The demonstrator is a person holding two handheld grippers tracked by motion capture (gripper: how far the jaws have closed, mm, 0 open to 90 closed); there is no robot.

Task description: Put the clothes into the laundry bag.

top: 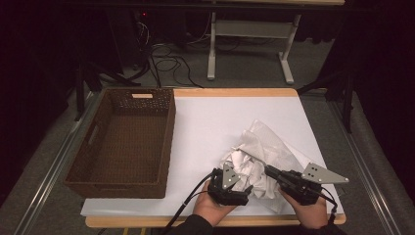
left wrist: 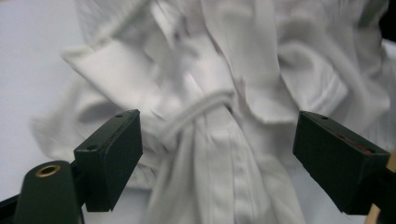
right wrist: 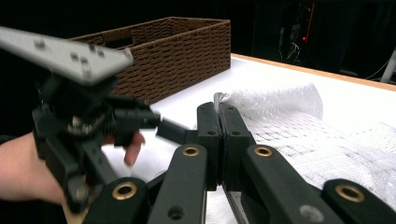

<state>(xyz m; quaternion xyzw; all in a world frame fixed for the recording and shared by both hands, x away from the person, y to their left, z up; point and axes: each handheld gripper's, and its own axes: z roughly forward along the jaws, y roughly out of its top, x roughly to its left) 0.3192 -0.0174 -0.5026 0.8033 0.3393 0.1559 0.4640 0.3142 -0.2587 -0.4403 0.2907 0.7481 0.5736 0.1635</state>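
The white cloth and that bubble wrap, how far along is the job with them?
Early on. Nothing looks done: the brown basket holds nothing. In hand: the right gripper is shut on a sheet of bubble wrap, while the left gripper stands open, its jaws either side of the crumpled white cloth without pressing it. Left: probably freeing or gripping the cloth, perhaps moving it to the basket.

1 brown wicker basket (top: 122, 144) sits on the desk (top: 210, 117)'s left side; cables (top: 166, 66) lie on the floor beyond the desk.
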